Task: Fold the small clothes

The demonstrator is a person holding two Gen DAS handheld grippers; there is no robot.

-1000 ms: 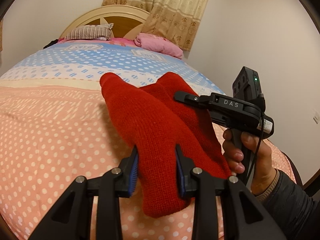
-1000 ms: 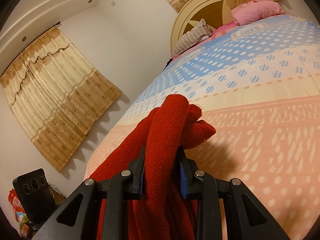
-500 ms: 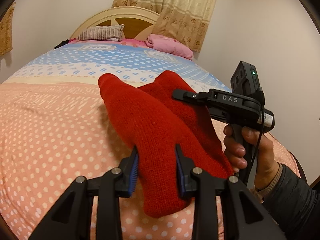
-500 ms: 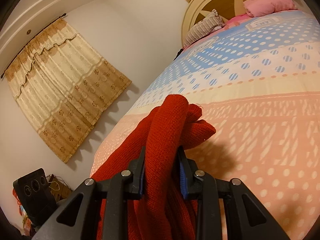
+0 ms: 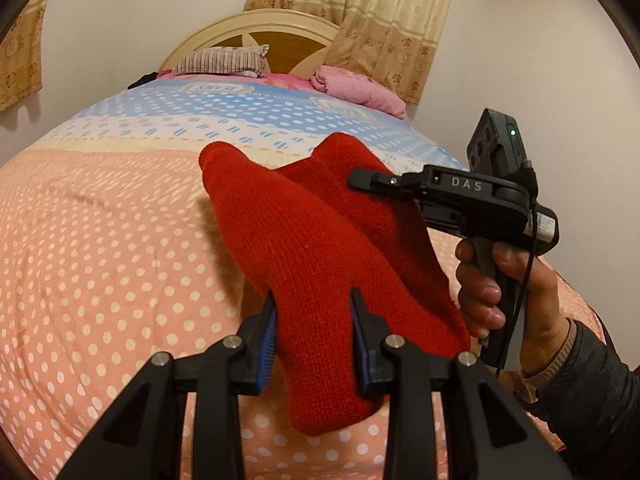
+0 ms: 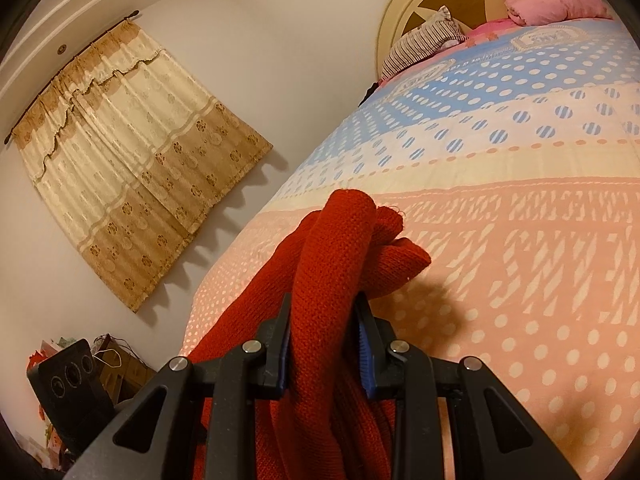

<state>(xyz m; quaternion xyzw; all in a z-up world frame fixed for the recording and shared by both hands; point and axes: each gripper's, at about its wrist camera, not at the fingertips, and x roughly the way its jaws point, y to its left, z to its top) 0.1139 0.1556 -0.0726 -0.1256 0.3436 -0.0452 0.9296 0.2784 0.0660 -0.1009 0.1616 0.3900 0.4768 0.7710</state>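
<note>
Up close in the left wrist view, the left gripper [image 5: 314,330] is clamped on a red knitted garment [image 5: 304,248], its blue pads pressing the wool from both sides at about 6 o'clock. The garment is held up off the bed [image 5: 100,248]; one rounded end rises toward 11 o'clock and a second fold rises toward 12 o'clock, while a short end hangs below the fingers. At 3 o'clock the right gripper [image 5: 360,178] reaches in from the side, its black body marked DAS, with one finger lying against the far fold of the garment. The person's right hand [image 5: 504,288] grips its handle at 4 o'clock, a dark sleeve behind it. Toward 12 o'clock lie a striped pillow [image 5: 222,60] and a pink pillow [image 5: 360,90] against a cream headboard [image 5: 256,26], with beige curtains [image 5: 384,12] above.

Over in the right wrist view, the right gripper [image 6: 323,336] is closed on a bunched fold of the same red knitted garment [image 6: 336,248], which stands up between the fingers at 6 o'clock and spills down toward 7 o'clock. The dotted bed cover [image 6: 520,260] fills the frame from 1 to 5 o'clock. A patterned curtain [image 6: 132,168] hangs at 9 o'clock, and a black camera block [image 6: 70,384] sits at 8 o'clock. The striped pillow [image 6: 420,42] and pink pillow [image 6: 556,2] lie near 1 o'clock.
</note>
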